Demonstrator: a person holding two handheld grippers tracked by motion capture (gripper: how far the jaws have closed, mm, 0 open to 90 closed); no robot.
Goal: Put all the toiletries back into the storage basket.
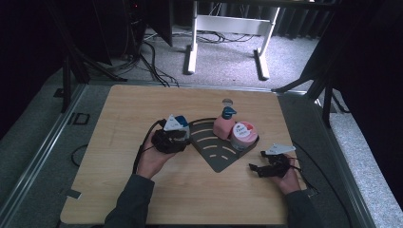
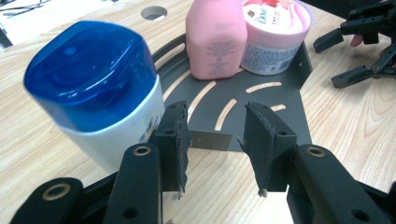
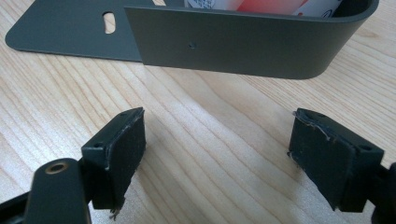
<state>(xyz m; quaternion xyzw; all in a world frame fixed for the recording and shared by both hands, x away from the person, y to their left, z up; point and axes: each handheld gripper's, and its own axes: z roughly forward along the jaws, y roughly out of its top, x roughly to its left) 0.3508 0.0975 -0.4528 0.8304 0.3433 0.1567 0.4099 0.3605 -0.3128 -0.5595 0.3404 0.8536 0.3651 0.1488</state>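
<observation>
Wooden table (image 1: 142, 109), rounded corners, bare along its left and near edges. Dark grey fan-shaped metal rack (image 1: 216, 147) lies right of the table's centre, slotted floor, its point toward the near edge, a low curved wall on the far right side. On the rack against that wall: pink bottle (image 1: 222, 127) with a teal cap, upright, and just beside it on the right a squat jar (image 1: 244, 134) with a pink-and-white lid; the two look touching. White bottle with a blue cap (image 2: 100, 100) stands upright on the bare wood just beside the rack's left edge, not on it. Left gripper (image 2: 217, 135) sits right next to this bottle; jaws part-open, nothing between them, and they look past the bottle onto the rack floor. The bottle lies off the outer side of the left-hand jaw, close to touching it, long axis vertical. Right gripper (image 3: 217, 154) rests low over the wood near the table's right edge, outside the rack's curved wall, jaws spread wide and empty. Judgement: the left gripper is much the nearer to the white bottle; to take it the jaws must swing sideways toward it and widen to straddle the body.
</observation>
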